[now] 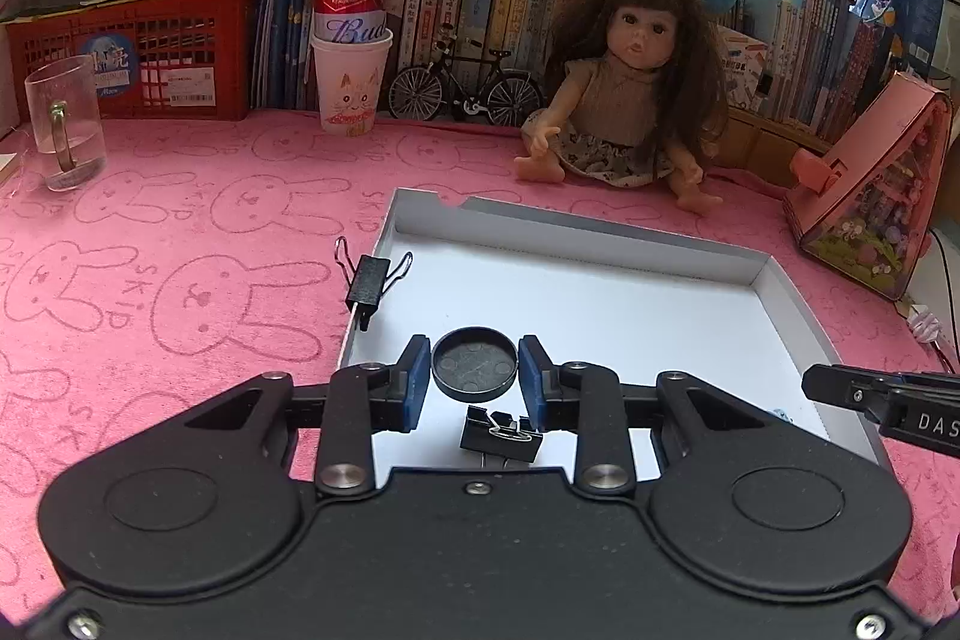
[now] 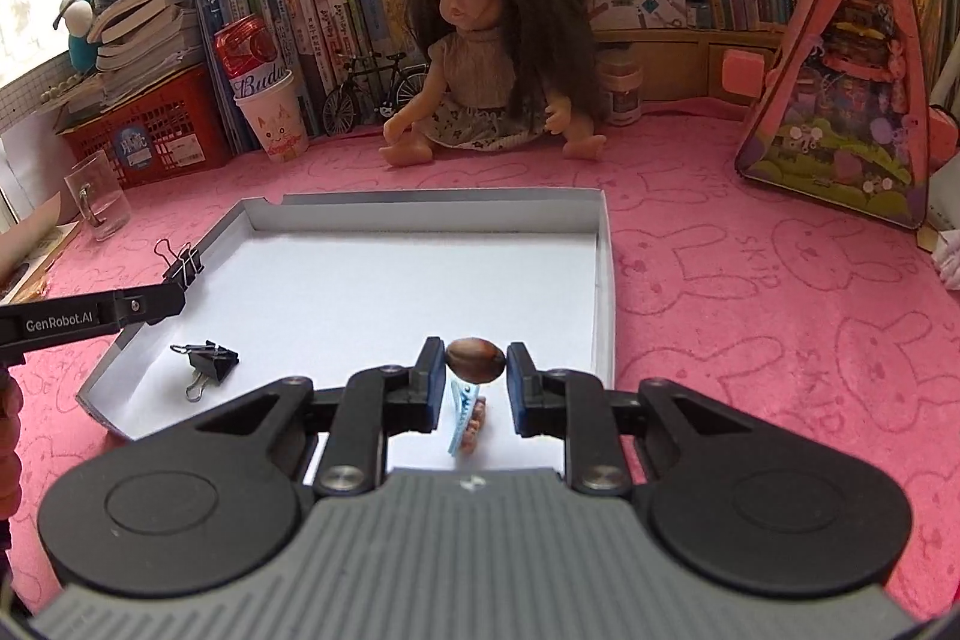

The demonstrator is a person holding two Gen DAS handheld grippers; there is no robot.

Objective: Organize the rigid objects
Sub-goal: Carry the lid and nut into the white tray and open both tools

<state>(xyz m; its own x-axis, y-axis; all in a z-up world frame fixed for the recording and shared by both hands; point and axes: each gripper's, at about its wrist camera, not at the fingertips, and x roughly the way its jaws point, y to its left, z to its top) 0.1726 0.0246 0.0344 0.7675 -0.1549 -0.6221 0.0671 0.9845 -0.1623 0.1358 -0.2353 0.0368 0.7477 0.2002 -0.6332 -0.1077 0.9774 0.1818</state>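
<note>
A shallow white box lid [image 1: 600, 244] [image 2: 603, 256] lies on the pink cloth. My left gripper [image 1: 474, 370] is shut on a round black disc [image 1: 474, 363] above the box's near left part. A black binder clip [image 1: 501, 437] [image 2: 211, 361] lies in the box below it. Another black binder clip [image 1: 369, 280] [image 2: 183, 263] sits on the box's left rim. My right gripper [image 2: 475, 369] is shut on a brown oval stone [image 2: 475, 359] above the box's near right part. A small blue and pink item [image 2: 463, 415] lies in the box under it.
A doll [image 1: 624, 82] [image 2: 480, 58] sits behind the box. A glass mug [image 1: 63, 124], a paper cup holding a red can [image 1: 351, 82], a toy bicycle [image 1: 462, 88], a red crate [image 1: 138, 52] and books line the back. A pink triangular toy house [image 2: 840, 100] stands at right.
</note>
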